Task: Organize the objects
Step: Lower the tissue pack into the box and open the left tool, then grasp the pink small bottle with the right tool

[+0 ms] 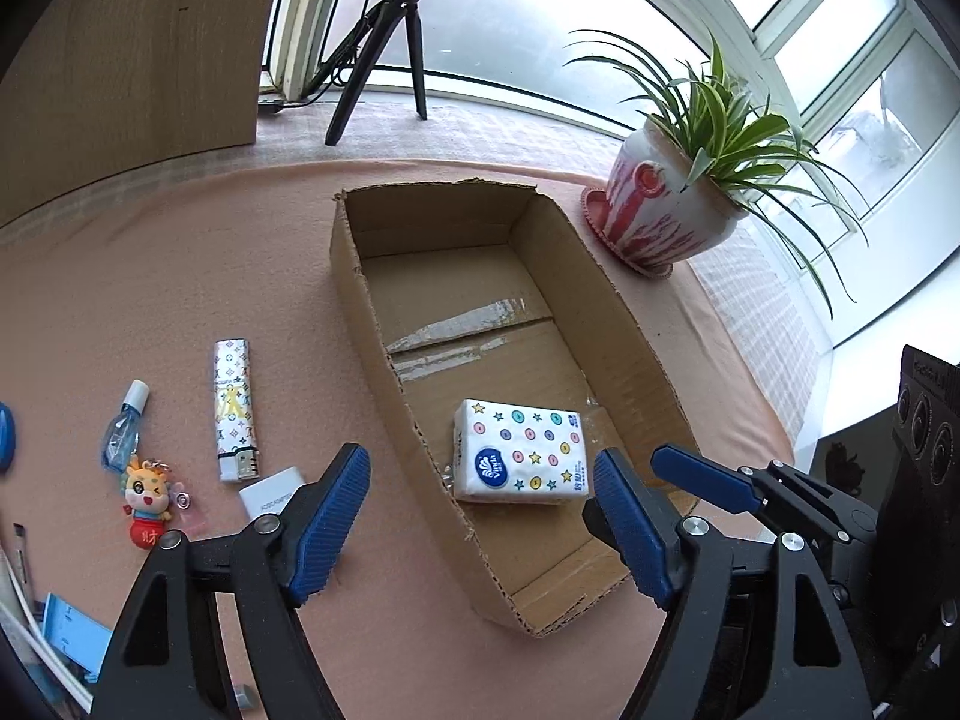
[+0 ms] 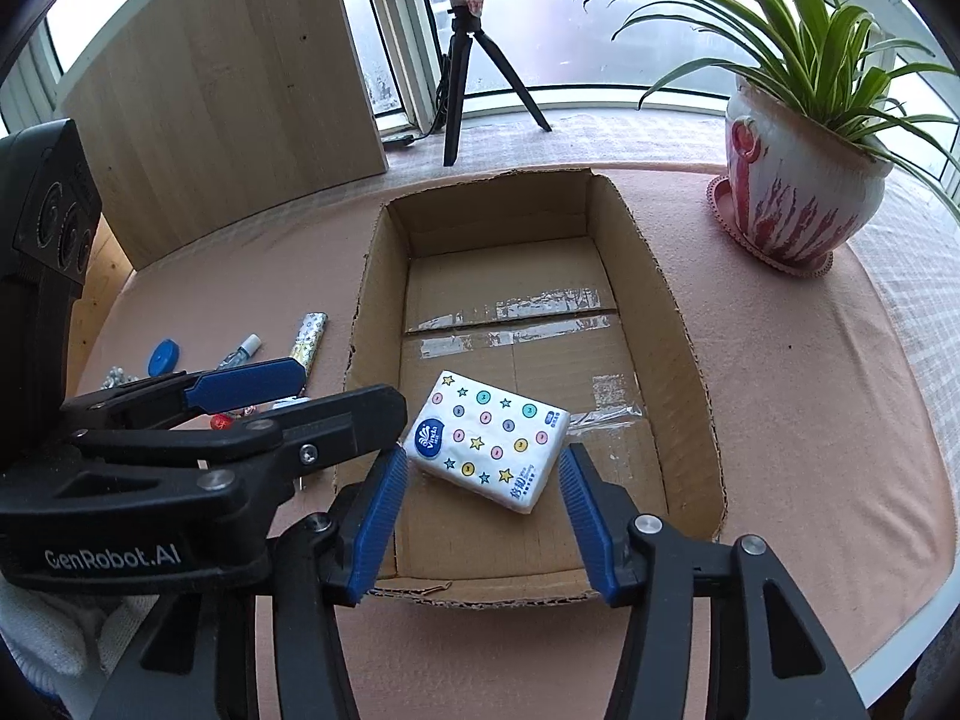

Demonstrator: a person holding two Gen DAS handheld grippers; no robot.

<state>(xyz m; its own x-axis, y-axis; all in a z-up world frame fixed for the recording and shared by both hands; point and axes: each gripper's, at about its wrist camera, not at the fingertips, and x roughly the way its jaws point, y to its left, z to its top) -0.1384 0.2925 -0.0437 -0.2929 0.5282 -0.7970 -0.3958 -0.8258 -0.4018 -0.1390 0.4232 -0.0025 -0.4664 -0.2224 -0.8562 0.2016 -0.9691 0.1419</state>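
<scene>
Tissue pack [image 2: 487, 441] lies flat inside cardboard box [image 1: 360, 276], near box's front end, slightly askew. Left gripper [image 1: 480, 510] jaws wide apart, empty, above box's front left wall. Right gripper [image 2: 480, 510] jaws apart, empty, pack visible between pads but untouched. Pack judged light, soft, wrapper slick; squeeze gently across short sides. Lighter [image 1: 234, 408], dropper bottle [image 1: 124, 426], keychain toy [image 1: 146, 501] lie left of box: small, light, rigid.
</scene>
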